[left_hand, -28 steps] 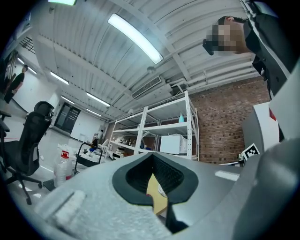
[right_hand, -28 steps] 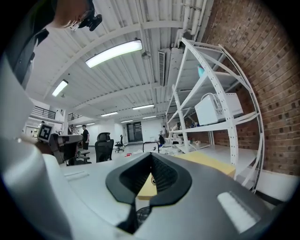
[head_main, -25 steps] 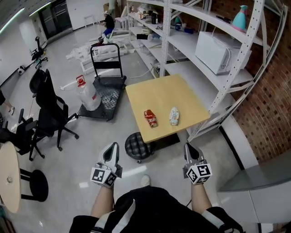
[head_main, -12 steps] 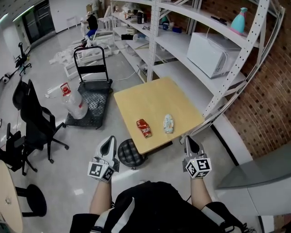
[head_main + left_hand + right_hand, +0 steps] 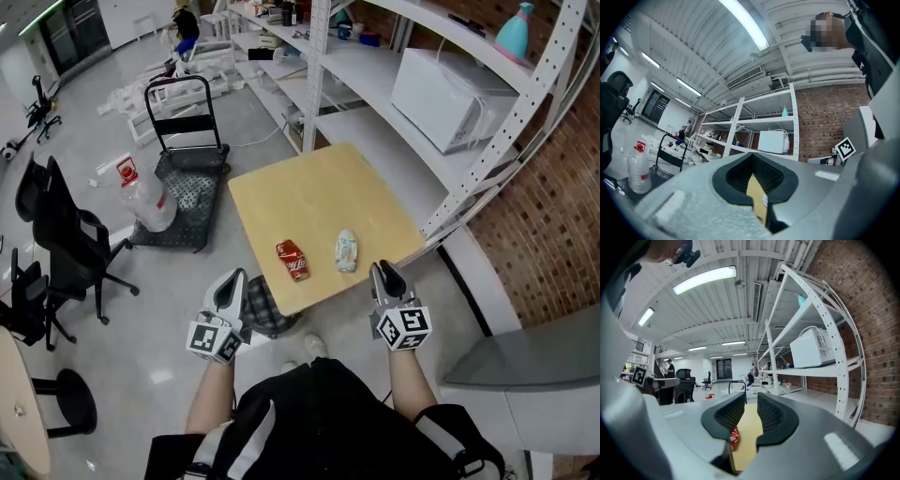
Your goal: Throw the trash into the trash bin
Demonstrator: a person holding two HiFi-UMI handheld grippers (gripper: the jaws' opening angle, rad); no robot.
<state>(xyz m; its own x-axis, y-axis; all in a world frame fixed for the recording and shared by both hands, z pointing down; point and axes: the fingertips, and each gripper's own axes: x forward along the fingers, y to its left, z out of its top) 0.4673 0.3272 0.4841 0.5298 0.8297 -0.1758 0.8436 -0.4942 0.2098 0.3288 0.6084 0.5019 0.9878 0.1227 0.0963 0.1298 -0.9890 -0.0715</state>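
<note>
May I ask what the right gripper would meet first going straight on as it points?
Likely the bare top of the yellow table; the opening jaws frame only that. The red can sits just left of the line.

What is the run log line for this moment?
right hand-held gripper: jaws opening, empty | left hand-held gripper: shut, empty | red can, white trash: on table

Open tabletop beyond can and wrapper, shelf post crowding table's right corner
</note>
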